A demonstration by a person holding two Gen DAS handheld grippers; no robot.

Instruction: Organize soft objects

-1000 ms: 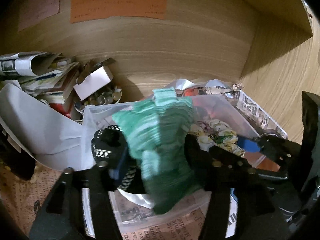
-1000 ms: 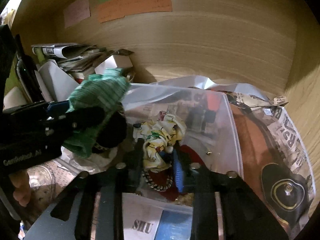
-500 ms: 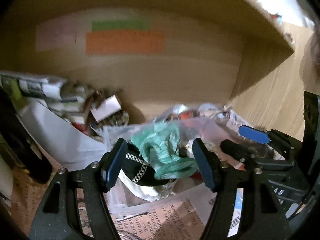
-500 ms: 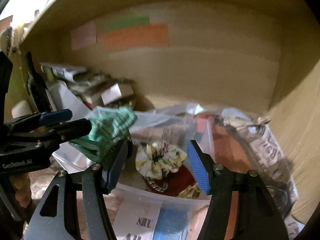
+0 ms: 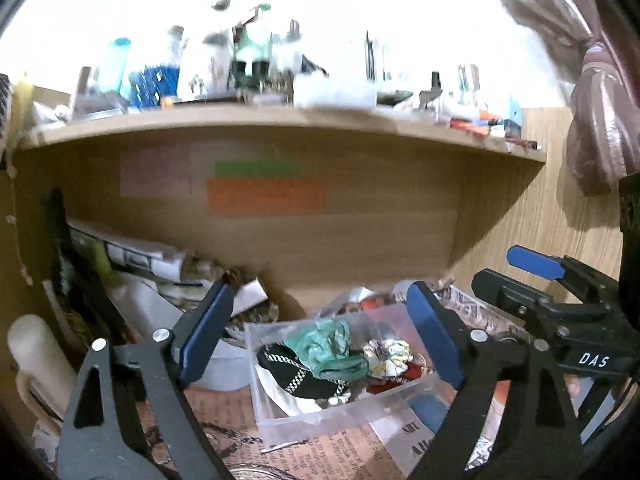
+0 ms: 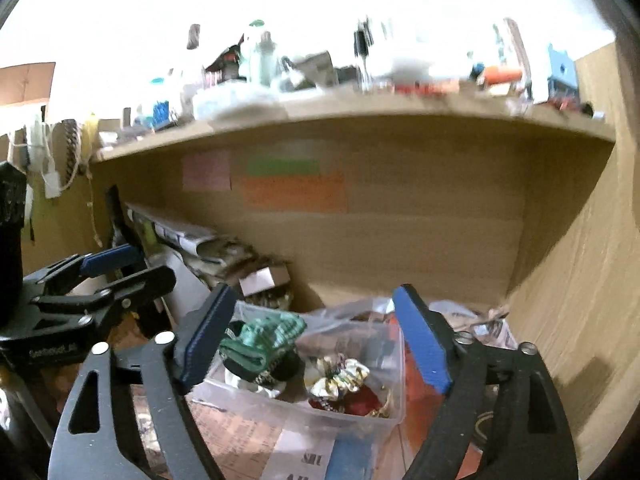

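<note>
Above the clear bin (image 5: 280, 424), both grippers — left (image 5: 320, 336), right (image 6: 316, 336) — gape empty (jaws just widened), angled slightly downward.

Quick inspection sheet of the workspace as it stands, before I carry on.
Surface: newspaper lining the cubby floor.
Job's things: green cloth, black trimmed cloth and floral scrunchie lie in the clear bin.
Clutter: paper stack, small box.
Grippers: left tool and right tool open, jaws just widened, nothing between the pads.
Cables: nothing seen.
Surroundings: wooden cubby, coloured notes, crowded shelf top.
</note>
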